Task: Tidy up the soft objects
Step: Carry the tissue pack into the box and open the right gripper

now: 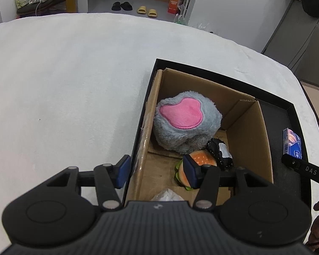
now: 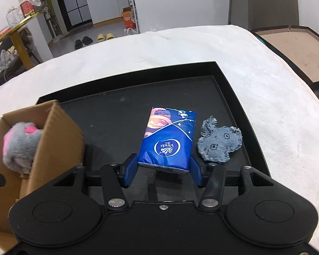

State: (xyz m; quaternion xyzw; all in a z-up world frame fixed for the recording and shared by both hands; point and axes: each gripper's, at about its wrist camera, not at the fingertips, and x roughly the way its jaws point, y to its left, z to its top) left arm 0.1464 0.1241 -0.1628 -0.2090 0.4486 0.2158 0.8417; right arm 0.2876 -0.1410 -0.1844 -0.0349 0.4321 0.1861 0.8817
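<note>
White table (image 1: 63, 85) | left tongs (image 1: 157, 173) astride box wall (image 1: 138, 159) | right tongs (image 2: 163, 171) grasp tissue pack (image 2: 167, 138)

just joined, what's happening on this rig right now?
A person is sorting soft things into a cardboard box that stands in a black tray. The right tongs are shut on a blue tissue pack, with a denim toy lying beside it on the tray. The left tongs straddle the box's near wall, one finger inside, one outside. Already in the box: a grey plush, a burger toy and a small black-and-white toy.
</note>
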